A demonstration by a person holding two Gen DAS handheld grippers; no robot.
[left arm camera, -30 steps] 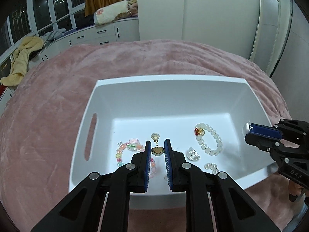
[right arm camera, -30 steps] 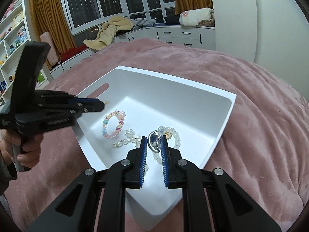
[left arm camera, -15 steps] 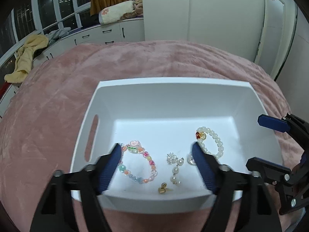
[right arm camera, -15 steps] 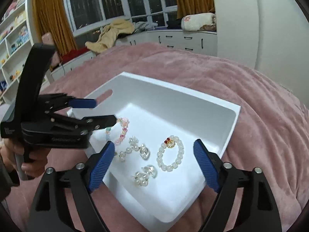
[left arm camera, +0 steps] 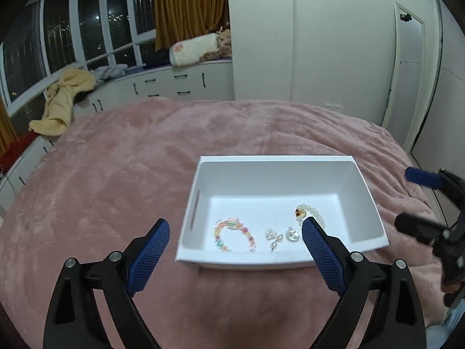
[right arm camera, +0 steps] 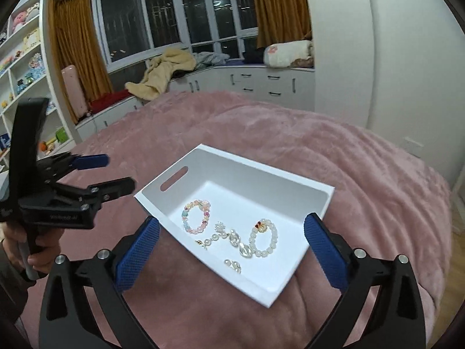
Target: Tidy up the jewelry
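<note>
The white tray (right arm camera: 316,218) sat on the pink blanket (left arm camera: 116,174) with all the jewelry lying loose on its floor. A pastel bead bracelet (right arm camera: 196,216) lay near the slotted handle end, a white pearl bracelet (right arm camera: 265,238) toward the other end, and small pearl and crystal earrings (right arm camera: 232,240) between them. The left gripper (left arm camera: 235,240) and right gripper (right arm camera: 232,240) had just been opening; both stood spread wide above the tray, with nothing gripped.
</note>
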